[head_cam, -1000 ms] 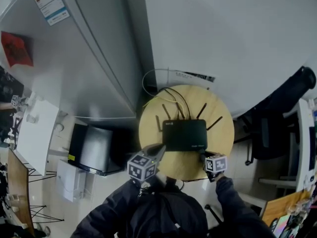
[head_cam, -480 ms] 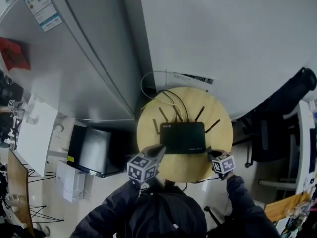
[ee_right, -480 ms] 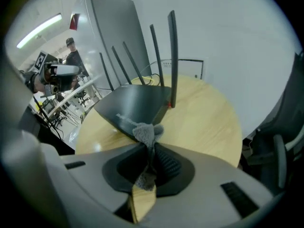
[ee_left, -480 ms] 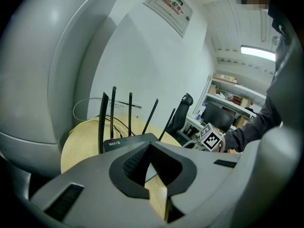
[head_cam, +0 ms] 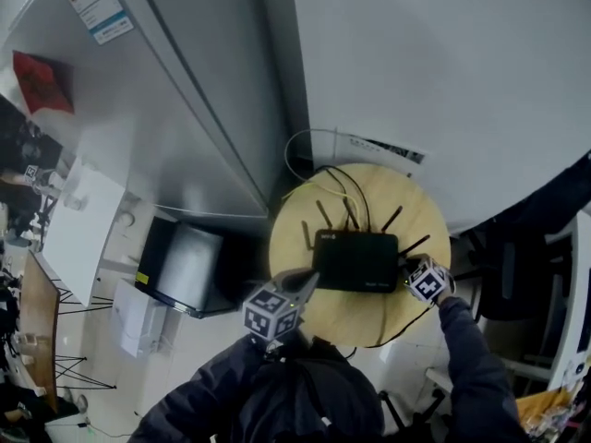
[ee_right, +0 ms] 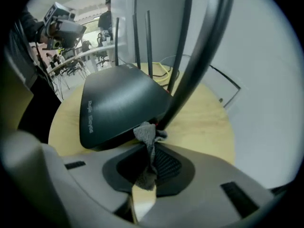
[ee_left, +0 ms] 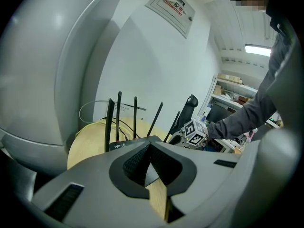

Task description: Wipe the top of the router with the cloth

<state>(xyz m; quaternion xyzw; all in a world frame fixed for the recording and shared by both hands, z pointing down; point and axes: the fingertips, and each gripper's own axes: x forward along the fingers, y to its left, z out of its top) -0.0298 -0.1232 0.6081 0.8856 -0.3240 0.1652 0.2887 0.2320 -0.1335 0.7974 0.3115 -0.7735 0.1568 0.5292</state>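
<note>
A black router (head_cam: 356,261) with several upright antennas lies on a round wooden table (head_cam: 360,317). My right gripper (head_cam: 411,274) is at the router's right end, shut on a small grey cloth (ee_right: 146,133). In the right gripper view the cloth touches the router (ee_right: 118,101) at the foot of a near antenna (ee_right: 199,56). My left gripper (head_cam: 302,281) is at the router's front left corner. The left gripper view shows its jaws shut with nothing between them, just in front of the router (ee_left: 121,145).
A white curved wall (head_cam: 443,53) stands right behind the table. Cables (head_cam: 309,150) loop off the table's back edge. A black box (head_cam: 180,266) sits on the floor at the left, and a dark chair (head_cam: 522,247) is at the right.
My right gripper has moved with the cloth from the router's front right corner back along its right end. The left gripper has stayed by the front left corner.
</note>
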